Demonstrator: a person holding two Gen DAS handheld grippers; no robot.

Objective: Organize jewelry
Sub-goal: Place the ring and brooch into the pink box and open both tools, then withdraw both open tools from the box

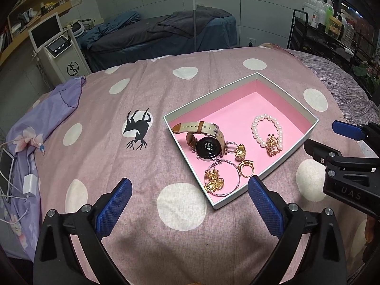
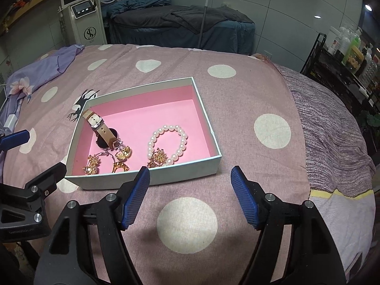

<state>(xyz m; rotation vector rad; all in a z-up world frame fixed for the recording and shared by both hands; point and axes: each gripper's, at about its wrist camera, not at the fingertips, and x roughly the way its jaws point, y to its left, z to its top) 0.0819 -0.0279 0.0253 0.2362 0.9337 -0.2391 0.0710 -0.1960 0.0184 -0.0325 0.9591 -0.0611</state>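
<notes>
The left tool (image 1: 188,190) is hovering nearest, its black plastic arms ending in blue cross-hatched rubber pads, spread wide and gripping nothing above the bed (image 1: 99,166). The right tool (image 2: 190,178) is hanging just as wide and bare over a white dot of the bedcover, close to the box's near wall. Seen from the left wrist view, its black body is showing raised letters reading "DAS".

The bed is wearing a dusty-pink woven cover with large white dots and one black deer silhouette (image 1: 137,130). A shallow rectangular box (image 2: 209,128), pale outside and lined in matte pink, is sitting in the middle of the bed, and all the jewelry is lying inside it. A watch (image 1: 208,147) with a round black face, silver case and beige leather strap is leaning toward the box's left wall. A pearl bracelet (image 2: 177,140) of glossy round beads is lying toward the right side, a gold filigree charm (image 1: 272,143) touching it. Along the near wall a thin silver hoop (image 1: 222,178) is circling gold floral pieces (image 1: 215,180), with a gold ring (image 1: 245,167) just beside them.

Past the bed's far left corner a white machine (image 2: 91,23) is showing a round black "SL"-style monogram.
</notes>
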